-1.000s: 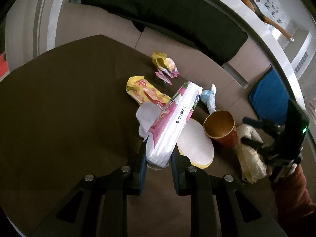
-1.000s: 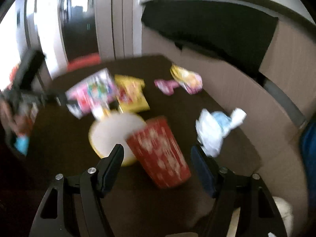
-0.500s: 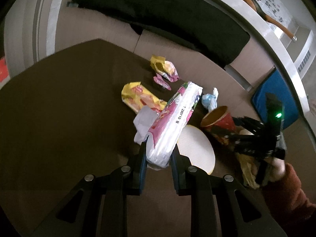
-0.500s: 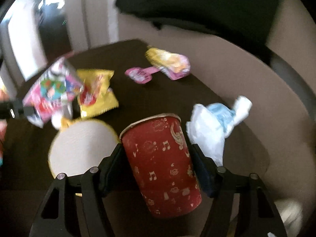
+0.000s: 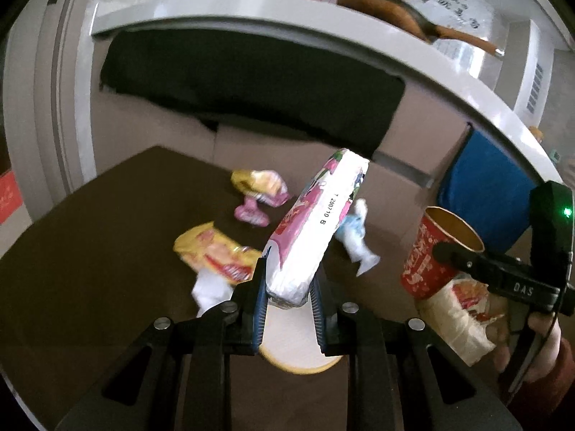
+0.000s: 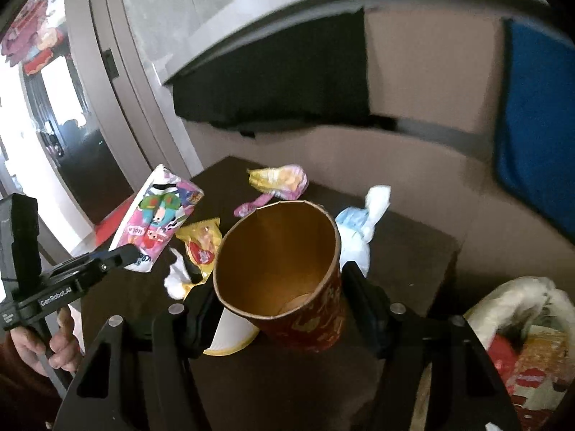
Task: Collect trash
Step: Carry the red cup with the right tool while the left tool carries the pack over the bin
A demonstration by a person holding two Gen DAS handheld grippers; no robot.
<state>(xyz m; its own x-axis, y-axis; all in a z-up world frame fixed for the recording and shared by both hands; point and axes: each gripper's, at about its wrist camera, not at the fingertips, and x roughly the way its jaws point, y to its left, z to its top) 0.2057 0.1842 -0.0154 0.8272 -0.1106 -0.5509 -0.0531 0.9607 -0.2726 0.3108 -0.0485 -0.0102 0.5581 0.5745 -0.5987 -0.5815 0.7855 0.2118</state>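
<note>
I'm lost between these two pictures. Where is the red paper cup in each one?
Left wrist view: the red paper cup is at the right edge, tilted, held by the other gripper, above a white bag.
Right wrist view: the cup is in the middle, close up, between the fingers, with its open mouth facing the camera.
Shared landmark: the pink tissue pack, held up in the left gripper.

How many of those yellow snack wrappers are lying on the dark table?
2. One yellow wrapper lies near the middle beside the white paper plate; a yellow and pink wrapper lies at the far edge. More may hide behind the held red paper cup.
</note>
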